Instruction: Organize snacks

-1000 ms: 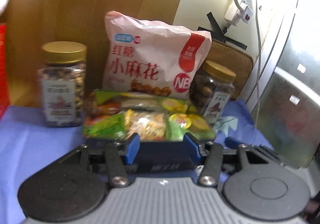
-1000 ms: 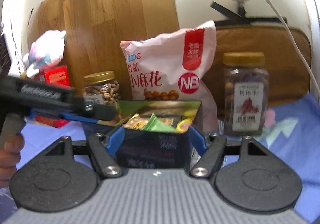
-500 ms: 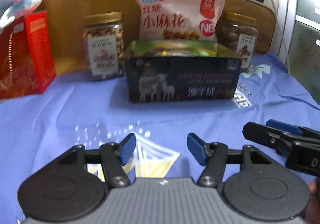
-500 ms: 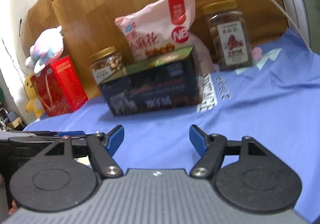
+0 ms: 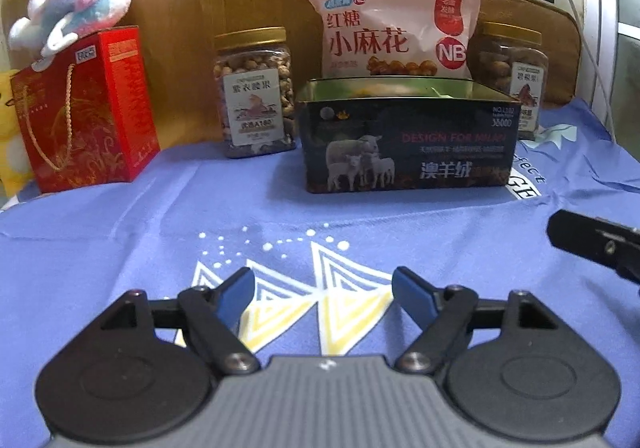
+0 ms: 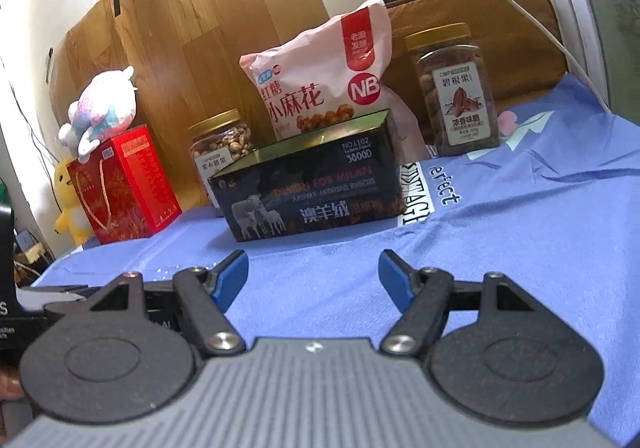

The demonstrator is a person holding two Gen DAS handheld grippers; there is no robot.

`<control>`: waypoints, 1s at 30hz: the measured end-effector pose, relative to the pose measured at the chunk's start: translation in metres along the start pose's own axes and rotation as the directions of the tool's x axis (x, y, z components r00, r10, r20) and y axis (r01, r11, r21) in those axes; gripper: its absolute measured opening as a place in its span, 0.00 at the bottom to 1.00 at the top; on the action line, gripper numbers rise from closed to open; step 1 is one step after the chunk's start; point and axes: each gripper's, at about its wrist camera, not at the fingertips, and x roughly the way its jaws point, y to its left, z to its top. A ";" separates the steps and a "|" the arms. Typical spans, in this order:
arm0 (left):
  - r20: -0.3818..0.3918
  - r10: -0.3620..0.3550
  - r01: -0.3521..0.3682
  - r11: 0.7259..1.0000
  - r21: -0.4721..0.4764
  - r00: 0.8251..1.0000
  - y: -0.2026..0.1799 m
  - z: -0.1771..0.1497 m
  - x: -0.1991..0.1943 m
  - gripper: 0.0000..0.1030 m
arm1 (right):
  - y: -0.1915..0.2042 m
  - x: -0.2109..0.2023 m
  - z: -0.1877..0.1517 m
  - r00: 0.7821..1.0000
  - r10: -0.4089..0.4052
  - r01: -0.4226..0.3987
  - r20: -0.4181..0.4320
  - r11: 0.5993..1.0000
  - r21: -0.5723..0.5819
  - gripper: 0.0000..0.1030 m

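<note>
Behind the dark tin (image 5: 408, 140), jars flank the pink bag (image 5: 390, 32); keep both empty claws, left claw (image 5: 323, 290) and right claw (image 6: 313, 274), spread wide.

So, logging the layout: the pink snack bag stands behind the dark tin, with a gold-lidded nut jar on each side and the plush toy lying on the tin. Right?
Not quite: the plush toy lies on the red gift box, not the tin, as the left wrist view shows. The rest holds.

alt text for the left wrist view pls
The open left gripper hovers empty over a blue cloth, facing a dark tin of snacks. Behind stand a pink snack bag, two nut jars and a red box.
</note>
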 end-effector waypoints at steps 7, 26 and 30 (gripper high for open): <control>0.034 0.021 -0.021 0.999 0.026 0.999 -0.004 -0.002 -0.004 0.77 | 0.000 -0.003 -0.001 1.000 0.005 -0.005 0.014 1.000 0.008 0.72; 0.059 0.003 -0.005 1.000 0.028 0.998 -0.003 -0.003 -0.008 0.84 | 0.001 -0.004 -0.002 1.000 0.002 -0.002 0.026 1.000 0.009 0.72; 0.064 -0.001 -0.001 1.000 0.031 0.998 -0.003 -0.003 -0.009 0.84 | 0.001 -0.005 -0.002 0.999 0.001 -0.001 0.034 1.000 0.011 0.72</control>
